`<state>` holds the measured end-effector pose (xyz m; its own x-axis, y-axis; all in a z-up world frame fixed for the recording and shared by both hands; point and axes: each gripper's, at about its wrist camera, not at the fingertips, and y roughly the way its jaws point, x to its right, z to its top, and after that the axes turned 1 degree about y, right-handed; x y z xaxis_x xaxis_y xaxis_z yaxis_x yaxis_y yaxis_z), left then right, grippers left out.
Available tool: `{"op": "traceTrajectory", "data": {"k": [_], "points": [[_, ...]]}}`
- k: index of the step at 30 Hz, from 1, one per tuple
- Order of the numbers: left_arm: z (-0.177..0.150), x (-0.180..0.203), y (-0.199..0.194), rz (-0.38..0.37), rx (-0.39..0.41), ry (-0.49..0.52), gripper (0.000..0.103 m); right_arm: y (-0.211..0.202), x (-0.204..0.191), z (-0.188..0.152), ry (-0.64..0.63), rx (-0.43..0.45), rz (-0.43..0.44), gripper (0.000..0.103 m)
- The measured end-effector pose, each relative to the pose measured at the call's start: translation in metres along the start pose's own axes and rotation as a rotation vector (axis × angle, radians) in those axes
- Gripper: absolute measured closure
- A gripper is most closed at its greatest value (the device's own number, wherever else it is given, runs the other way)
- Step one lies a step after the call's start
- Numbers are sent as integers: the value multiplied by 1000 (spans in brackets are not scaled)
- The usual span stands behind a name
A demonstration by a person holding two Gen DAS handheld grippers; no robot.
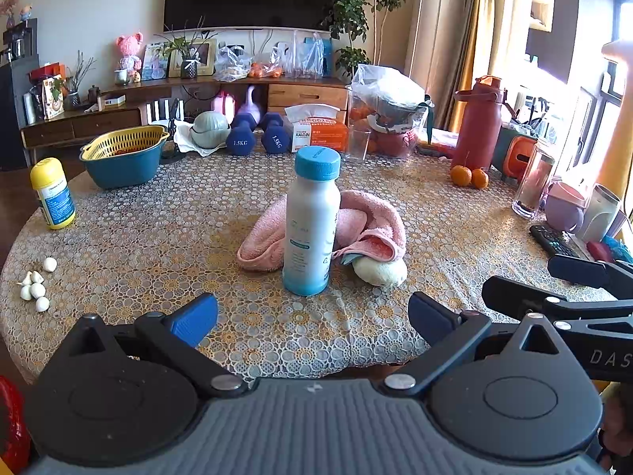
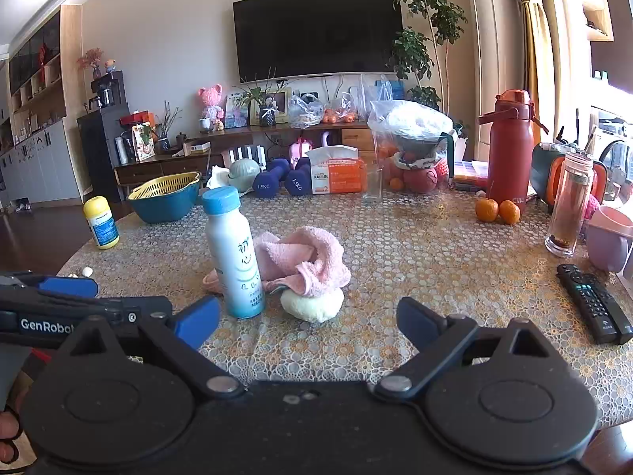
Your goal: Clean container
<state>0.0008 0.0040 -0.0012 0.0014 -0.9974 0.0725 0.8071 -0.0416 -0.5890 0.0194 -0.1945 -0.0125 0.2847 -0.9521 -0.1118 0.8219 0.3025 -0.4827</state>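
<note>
Nearest the cameras, the left gripper (image 1: 312,318) and the right gripper (image 2: 308,316) both hover low over the bench (image 1: 166,233) with jaws spread wide and nothing between them. Neither touches anything yet.

Just ahead stands the bottle (image 1: 310,223), white with a blue cap, upright near the middle of the patterned cloth. It lines up squarely with the left gripper, while in the right wrist view it sits left of centre. Touching its far side lies the pink towel (image 2: 304,259), crumpled, with a pale yellow cloth (image 2: 312,304) tucked at its near edge.

The step in hand looks like the first reach. A sound way would be for the left gripper to close on the bottle's body below the cap, squarely and low enough that the tall bottle does not tip, while the right one pinches a raised fold of the towel, not the flat part.

Farther back, dumbbells (image 1: 257,136) and a tissue box (image 1: 318,130) stand well clear.
</note>
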Motion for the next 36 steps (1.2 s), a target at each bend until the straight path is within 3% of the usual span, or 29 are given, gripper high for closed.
{"op": "traceTrajectory", "data": {"k": [11,36], "points": [[2,3,3,8,-5,28,0,0,-2,-1,-12,-2,-40,6],[4,3,22,15,-52,34,0,12,-3,-1,-47,-4,-30,6]]}}
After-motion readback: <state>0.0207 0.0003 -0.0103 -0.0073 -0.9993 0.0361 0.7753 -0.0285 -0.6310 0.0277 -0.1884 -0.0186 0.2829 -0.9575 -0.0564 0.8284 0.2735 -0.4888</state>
